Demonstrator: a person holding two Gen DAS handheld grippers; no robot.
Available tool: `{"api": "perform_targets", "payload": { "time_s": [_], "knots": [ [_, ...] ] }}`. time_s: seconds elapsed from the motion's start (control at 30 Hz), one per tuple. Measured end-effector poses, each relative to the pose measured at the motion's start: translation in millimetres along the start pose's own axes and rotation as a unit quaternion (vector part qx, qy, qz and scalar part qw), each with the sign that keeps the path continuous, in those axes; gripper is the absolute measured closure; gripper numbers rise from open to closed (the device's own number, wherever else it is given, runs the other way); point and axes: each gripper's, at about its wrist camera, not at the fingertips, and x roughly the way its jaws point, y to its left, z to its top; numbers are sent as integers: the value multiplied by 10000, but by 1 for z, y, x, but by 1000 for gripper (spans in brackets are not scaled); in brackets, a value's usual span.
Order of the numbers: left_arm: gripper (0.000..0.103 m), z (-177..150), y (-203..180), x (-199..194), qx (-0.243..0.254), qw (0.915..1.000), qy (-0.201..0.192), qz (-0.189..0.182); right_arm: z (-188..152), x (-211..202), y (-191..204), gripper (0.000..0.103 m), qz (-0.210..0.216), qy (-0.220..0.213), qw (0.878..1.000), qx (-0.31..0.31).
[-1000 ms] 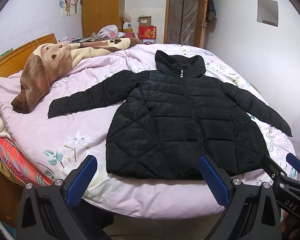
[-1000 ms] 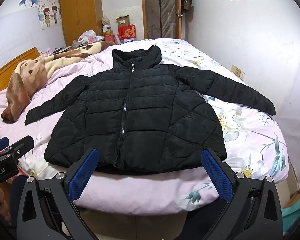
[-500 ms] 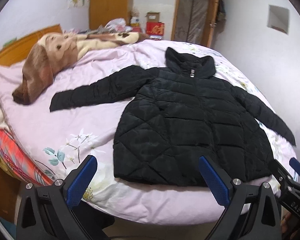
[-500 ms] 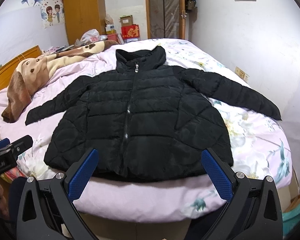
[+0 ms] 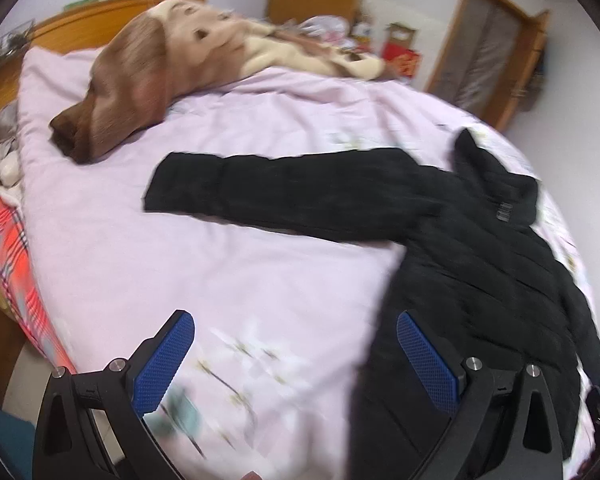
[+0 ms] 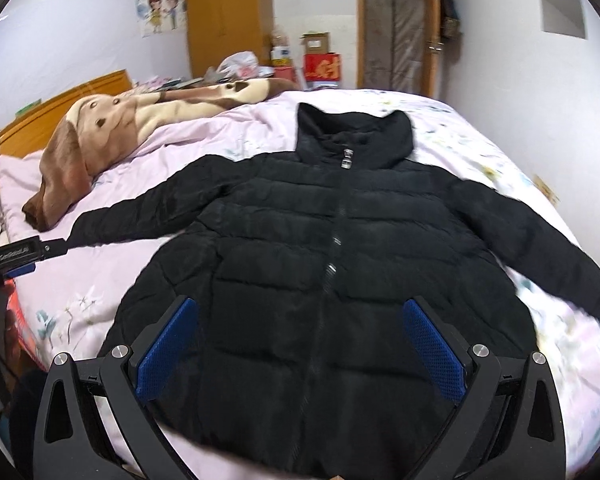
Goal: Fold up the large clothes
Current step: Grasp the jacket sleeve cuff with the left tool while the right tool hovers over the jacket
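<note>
Black padded jacket (image 6: 332, 280) lies flat on pink bedspread (image 5: 220, 272); left gripper (image 5: 296, 360) and right gripper (image 6: 300, 344) both gape empty

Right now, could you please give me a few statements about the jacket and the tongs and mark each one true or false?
1. The black puffer jacket lies front up, zipped. True.
2. Both sleeves are folded across its chest. False: they are spread outward.
3. The right tongs grip the hem. False: they are open, holding nothing.
4. The left tongs are open. True.
5. A brown dog-print blanket lies near the headboard. True.
</note>
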Motion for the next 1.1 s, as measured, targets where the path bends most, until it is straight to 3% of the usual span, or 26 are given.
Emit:
{"api": "perform_targets", "payload": {
  "time_s": [0.27,0.47,0.6,0.87,0.97,1.07,1.1],
  "knots": [
    [1,58,49,93,-909,9954,272,132,40,79,43,1,221,246,9986,-408],
    [1,80,78,159,-1514,9867,557,179,43,113,64,1,436,449,9960,-637],
    [1,85,88,195,-1729,9810,800,376,46,137,81,1,588,553,9935,-807],
    [1,100,79,221,-1638,9825,711,526,54,165,102,1,456,644,9905,-1126],
    [10,106,71,223,-1614,9832,672,523,59,167,103,1,197,610,9921,-1078],
    [25,109,63,225,-1522,9847,612,594,61,166,101,1,105,593,9930,-1019],
    [35,110,60,225,-1494,9851,596,601,62,165,100,1,100,592,9933,-983]
  ]
}}
